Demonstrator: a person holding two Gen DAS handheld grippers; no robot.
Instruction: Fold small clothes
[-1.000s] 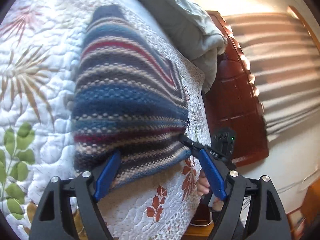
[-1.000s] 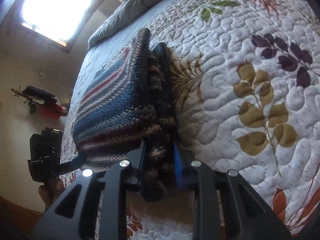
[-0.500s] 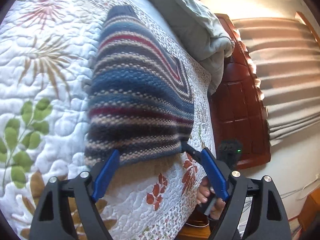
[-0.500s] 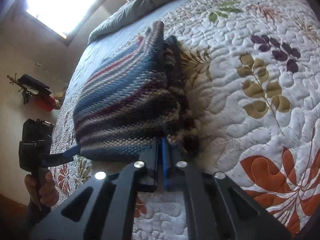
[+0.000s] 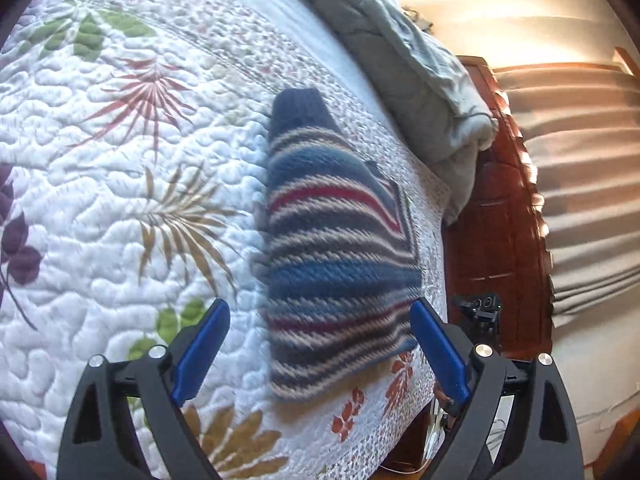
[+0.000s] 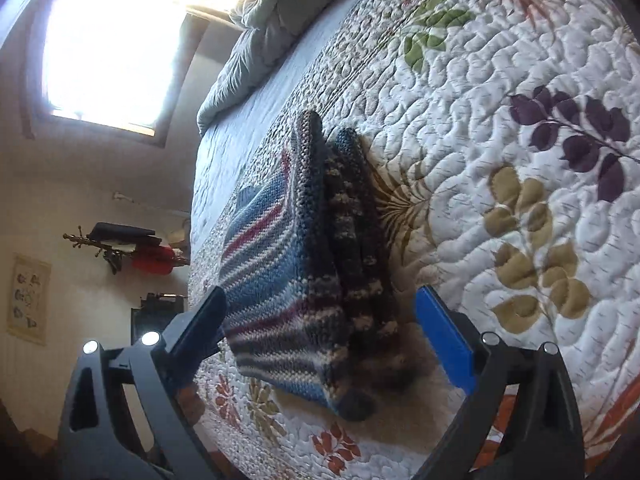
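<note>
The striped knitted garment [image 5: 340, 248] is folded into a thick bundle with blue, red, cream and dark bands, and it lies on the quilted bed cover [image 5: 120, 200] near the edge of the bed. The left tongs [image 5: 320, 344] are opening; the garment's near corner shows between the blue pads, untouched. The right tongs [image 6: 320, 332] are opening too, released, with the folded edge [image 6: 360, 240] between their pads but not gripped.

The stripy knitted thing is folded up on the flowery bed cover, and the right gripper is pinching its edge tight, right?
Not quite. The stripy knitted thing is folded on the flowery bed cover, but the right gripper isn't pinching it: the right wrist view shows its jaws opening wide, pads off the fabric.
</note>
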